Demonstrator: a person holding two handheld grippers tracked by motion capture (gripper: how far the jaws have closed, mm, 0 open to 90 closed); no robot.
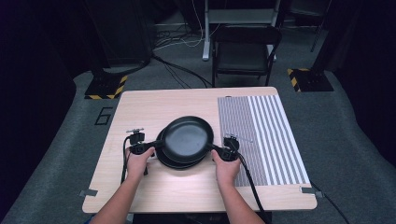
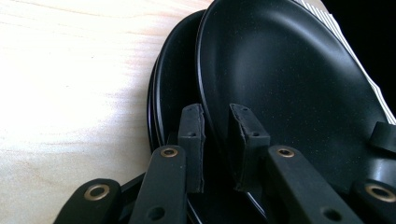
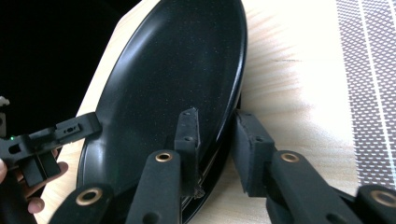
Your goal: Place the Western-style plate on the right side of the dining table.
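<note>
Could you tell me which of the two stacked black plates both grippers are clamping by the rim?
The top plate: it sits tilted on the lower plate, whose edge peeks out beneath. The left gripper and right gripper each straddle its rim.

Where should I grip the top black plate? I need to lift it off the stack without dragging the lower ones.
Take the top black plate by its raised rim at opposite side edges, as the left gripper and right gripper do: one jaw inside, one beneath the overhanging lip.
</note>
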